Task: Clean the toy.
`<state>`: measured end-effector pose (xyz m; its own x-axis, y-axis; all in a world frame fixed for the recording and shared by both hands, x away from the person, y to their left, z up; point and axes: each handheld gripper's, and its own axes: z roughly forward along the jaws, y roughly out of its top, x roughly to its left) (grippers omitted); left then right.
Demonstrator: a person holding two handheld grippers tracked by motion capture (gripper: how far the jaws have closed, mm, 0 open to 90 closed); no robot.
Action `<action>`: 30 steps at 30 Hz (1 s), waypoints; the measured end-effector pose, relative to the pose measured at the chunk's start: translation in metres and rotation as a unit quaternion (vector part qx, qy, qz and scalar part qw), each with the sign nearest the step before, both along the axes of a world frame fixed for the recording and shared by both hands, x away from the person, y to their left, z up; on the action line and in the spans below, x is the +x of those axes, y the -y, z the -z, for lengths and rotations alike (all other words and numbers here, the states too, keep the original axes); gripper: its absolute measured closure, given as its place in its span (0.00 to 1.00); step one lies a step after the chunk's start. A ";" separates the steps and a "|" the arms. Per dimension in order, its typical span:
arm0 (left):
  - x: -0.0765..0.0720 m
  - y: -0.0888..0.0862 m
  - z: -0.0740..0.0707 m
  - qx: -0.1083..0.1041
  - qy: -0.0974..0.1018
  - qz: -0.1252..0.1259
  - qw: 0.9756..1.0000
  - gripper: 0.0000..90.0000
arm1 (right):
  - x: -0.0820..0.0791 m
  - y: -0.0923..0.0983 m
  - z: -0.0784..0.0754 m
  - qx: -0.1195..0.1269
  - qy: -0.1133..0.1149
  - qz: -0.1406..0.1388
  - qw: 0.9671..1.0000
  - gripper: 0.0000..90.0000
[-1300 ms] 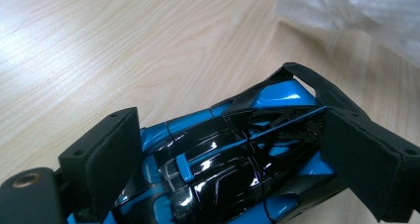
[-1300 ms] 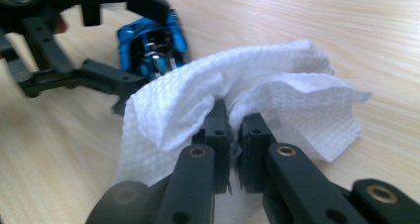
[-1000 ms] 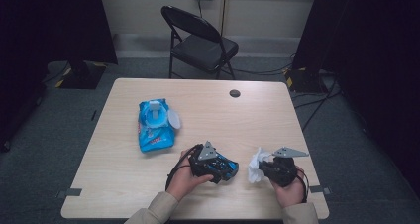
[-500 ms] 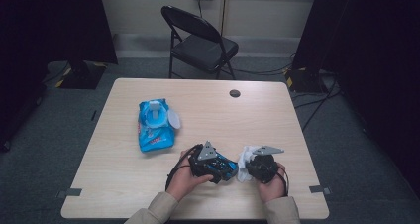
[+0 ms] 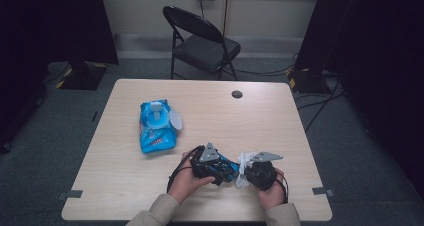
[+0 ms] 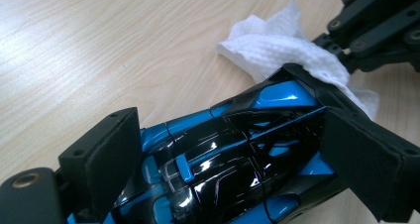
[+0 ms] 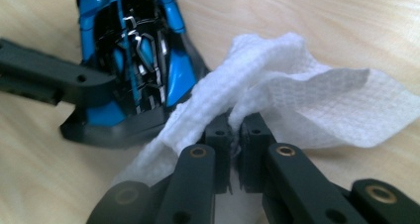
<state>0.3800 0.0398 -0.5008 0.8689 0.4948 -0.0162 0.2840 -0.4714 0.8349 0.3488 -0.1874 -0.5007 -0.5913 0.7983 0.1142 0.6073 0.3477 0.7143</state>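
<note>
Now, largest to smallest:

Table (image 5: 150, 196): you work near its front edge, between your two hands; the wood looks smooth, so a light thing can skate on it.

Wipes pack (image 5: 157, 126): it lies well apart to the left with its lid flipped open; soft and squashy by the look, and you need not touch it now.

Toy car (image 6: 218, 159): blue and black, glossy hard plastic, likely light and slippery with thin brittle edges. Your left gripper (image 6: 237, 159) has its pads on the car's two flanks, clamped across the body. Hold it there at the broad middle, not at the tail or fins.

Wipe (image 7: 297, 100): white, limp and crumpled, it touches the car's end. Your right gripper (image 7: 236, 135) has its jaws pinched together on a fold of it. It likely weighs almost nothing and can tear or slip free, so grip a bunched fold, not a single edge.
</note>
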 end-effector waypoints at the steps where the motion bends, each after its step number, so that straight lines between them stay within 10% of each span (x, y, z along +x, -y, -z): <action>1: 0.000 0.000 0.000 0.000 0.000 0.000 1.000 0.10 | -0.003 0.000 0.000 0.002 -0.002 -0.003 1.000 0.95; 30: -0.001 0.005 -0.001 0.002 0.000 -0.001 1.000 0.10 | -0.043 -0.005 0.005 0.057 -0.015 -0.051 0.997 0.94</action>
<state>0.3785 0.0350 -0.5002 0.8677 0.4970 -0.0131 0.2844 -0.4745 0.8331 0.3060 -0.1828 -0.5054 -0.6632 0.7156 0.2193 0.5952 0.3265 0.7342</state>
